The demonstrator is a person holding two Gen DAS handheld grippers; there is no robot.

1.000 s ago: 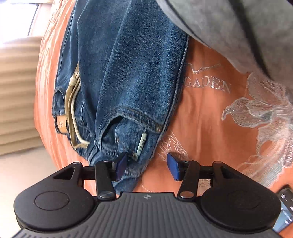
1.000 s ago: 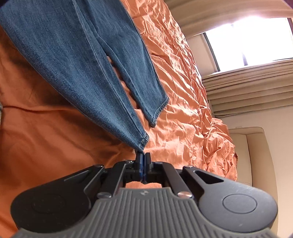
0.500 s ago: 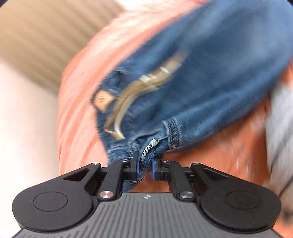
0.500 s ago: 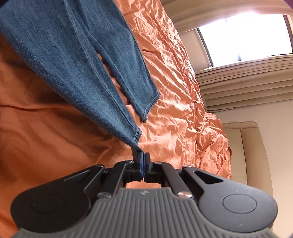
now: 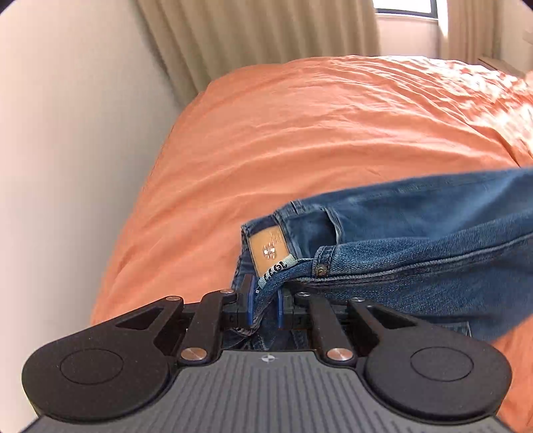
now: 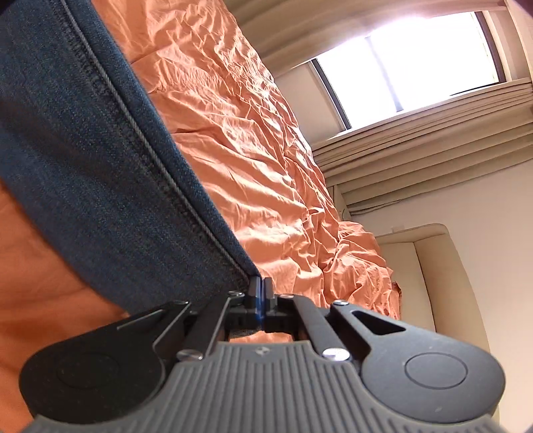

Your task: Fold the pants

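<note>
Denim jeans [image 5: 416,239] are hanging over the orange bed [image 5: 299,133], the left gripper [image 5: 265,306] having just clamped the waistband, the right gripper [image 6: 261,293] apparently pinching a hem.

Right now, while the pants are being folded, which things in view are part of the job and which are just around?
Part of the job:
- jeans, held at both ends
- left gripper, shut on the waistband
- right gripper, shut on a leg hem

Just around:
- orange bedspread
- curtains
- window
- cream armchair
</note>
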